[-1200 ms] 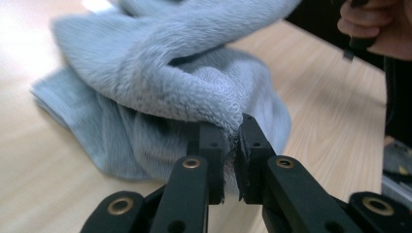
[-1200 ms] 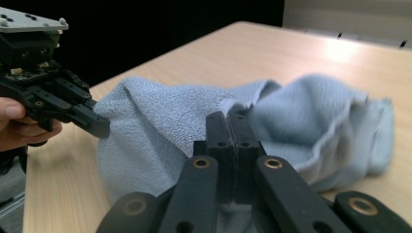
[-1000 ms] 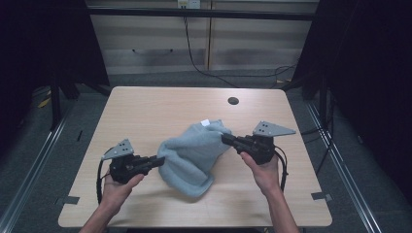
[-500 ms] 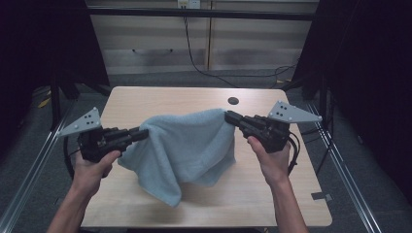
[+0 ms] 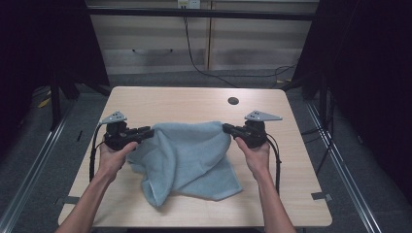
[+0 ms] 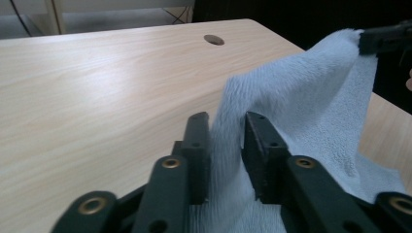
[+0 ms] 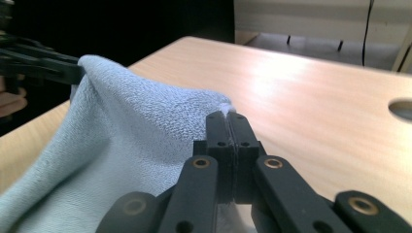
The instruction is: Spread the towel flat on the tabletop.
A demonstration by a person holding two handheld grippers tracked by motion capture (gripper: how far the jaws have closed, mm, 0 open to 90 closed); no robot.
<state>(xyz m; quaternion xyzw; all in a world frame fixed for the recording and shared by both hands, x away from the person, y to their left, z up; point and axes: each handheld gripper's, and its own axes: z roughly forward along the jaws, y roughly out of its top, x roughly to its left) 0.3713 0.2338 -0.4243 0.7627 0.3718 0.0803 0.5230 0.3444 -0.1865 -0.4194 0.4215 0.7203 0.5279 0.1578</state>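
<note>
Work in hand: we judge that we are spreading a light blue towel [image 5: 187, 158] flat on the worktop [image 5: 194, 99], each tool holding one corner of its far edge.

Left tool [image 5: 145, 132]: its jaws have just been opening; in the left gripper view the towel [image 6: 311, 111] runs up between the two pads [image 6: 199, 145] with a gap on each side, so the corner is let go, not pinched.

Right tool [image 5: 229, 128]: clenched on the towel's other far corner; in the right gripper view the jaws meet with a tuft of towel [image 7: 145, 145] showing at their tips.

Why held so: the two tools are well apart, so the far edge is drawn out between them and the cloth can lie down open instead of bunched.

Where the towel is: in the middle of the worktop, its far edge lifted between the tools, the rest draped toward the near edge; a fold lies across it and the near left part is still rumpled.

Why the left lets go first: our guess is that this corner already sits low enough to stay put.

Containers: none on the worktop; the one opening is a small round hole [image 5: 233, 101] near the far edge, right of the middle, with nothing in it.

Next move, as we judge it: free the right corner, then smooth out the fold.
</note>
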